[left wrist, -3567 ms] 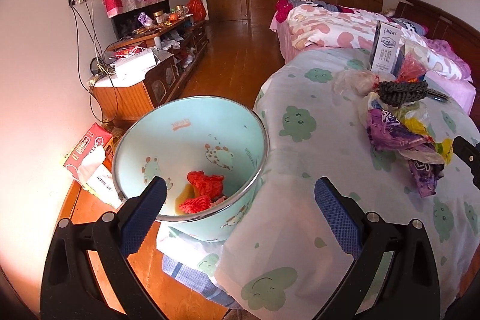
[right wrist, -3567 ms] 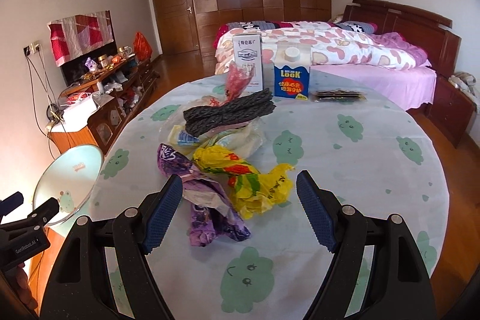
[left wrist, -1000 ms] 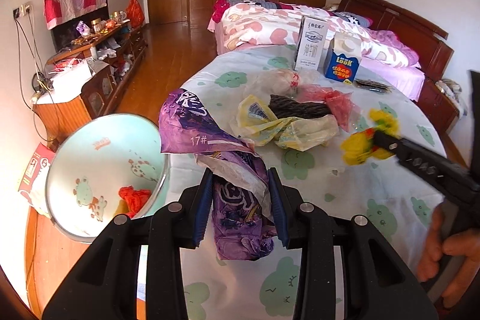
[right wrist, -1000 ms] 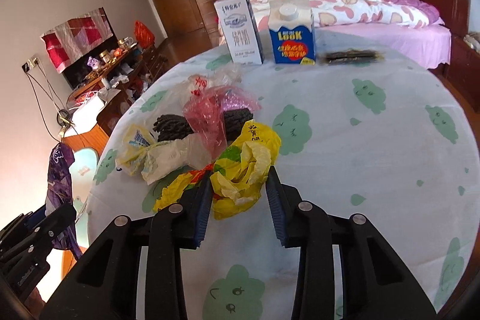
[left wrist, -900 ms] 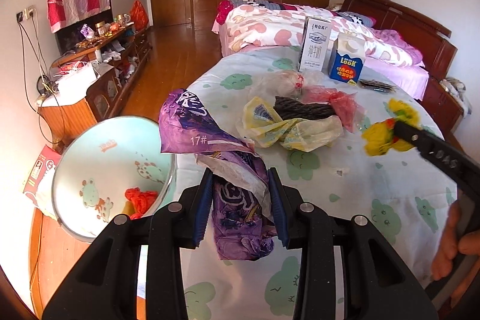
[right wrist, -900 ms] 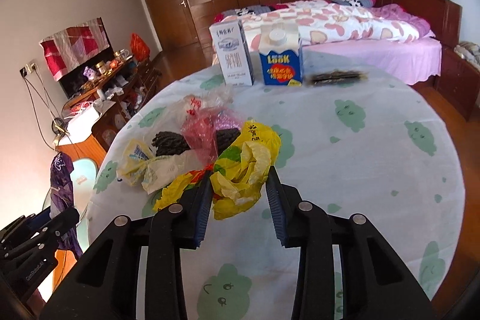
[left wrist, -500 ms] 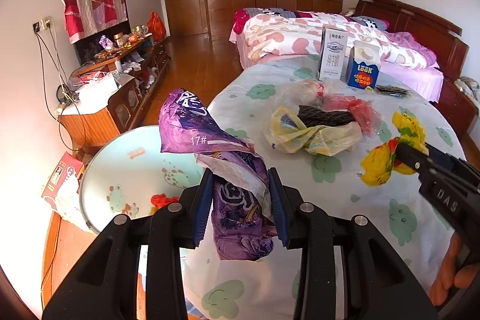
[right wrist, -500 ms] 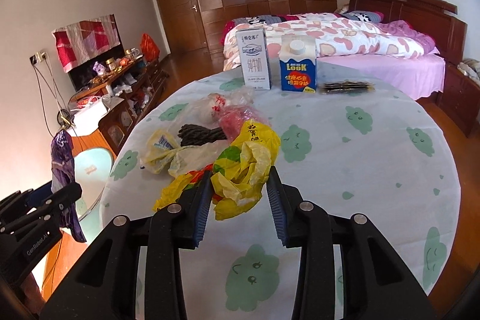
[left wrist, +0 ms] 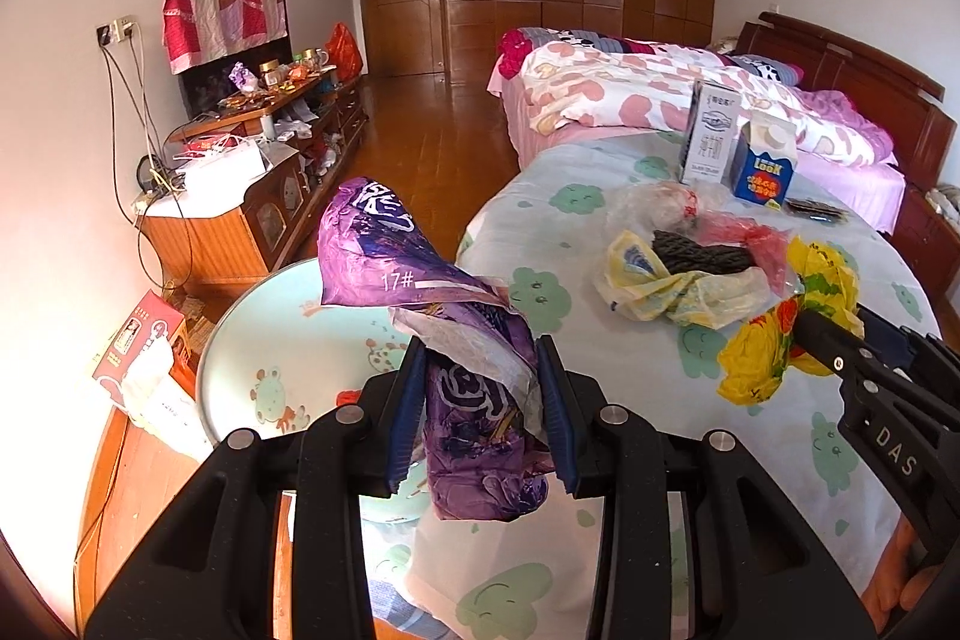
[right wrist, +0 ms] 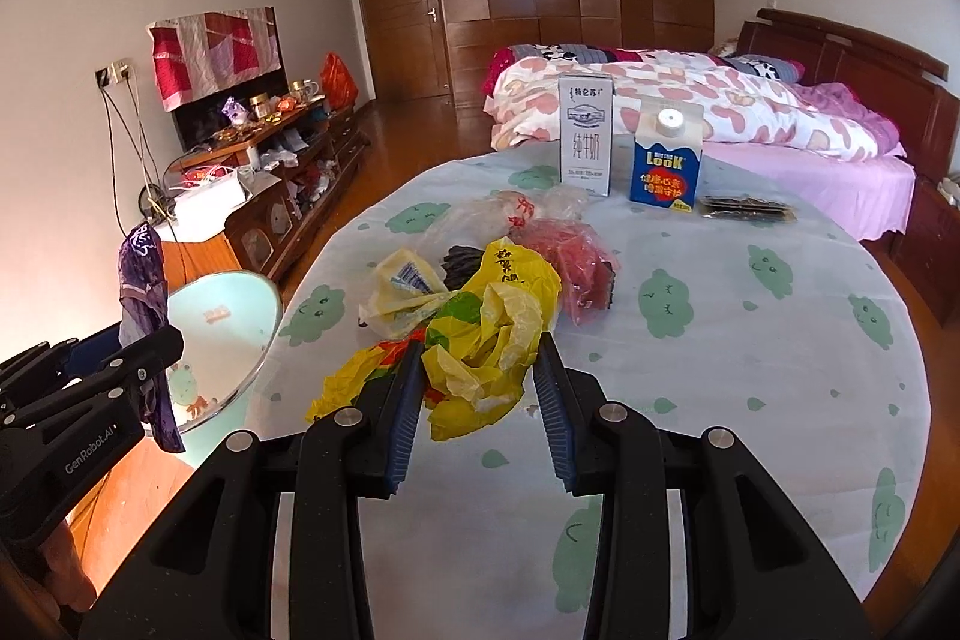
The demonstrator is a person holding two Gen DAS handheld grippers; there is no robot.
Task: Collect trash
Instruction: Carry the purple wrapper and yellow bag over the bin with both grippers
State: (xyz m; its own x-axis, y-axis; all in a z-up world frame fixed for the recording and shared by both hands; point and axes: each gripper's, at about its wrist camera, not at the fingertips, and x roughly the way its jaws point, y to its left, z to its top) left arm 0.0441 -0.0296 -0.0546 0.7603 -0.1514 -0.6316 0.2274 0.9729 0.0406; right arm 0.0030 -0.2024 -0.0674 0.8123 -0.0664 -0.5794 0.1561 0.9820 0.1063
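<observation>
Bedroom with a round bench under a cloud-print cloth [right wrist: 690, 400]: both hands carried trash toward the bin.

Left hand-held gripper [left wrist: 480, 409] was clamped on a purple wrapper [left wrist: 462, 358], lifted clear and hanging above the rim of the pale green bin [left wrist: 282, 340] beside the bench. Right hand-held gripper [right wrist: 477, 391] was clamped on a yellow plastic bag [right wrist: 486, 334], held above the cloth. More bags [right wrist: 408, 289] lay on the bench. Next, I judge, each load should go over the bin's mouth and the jaws part.
</observation>
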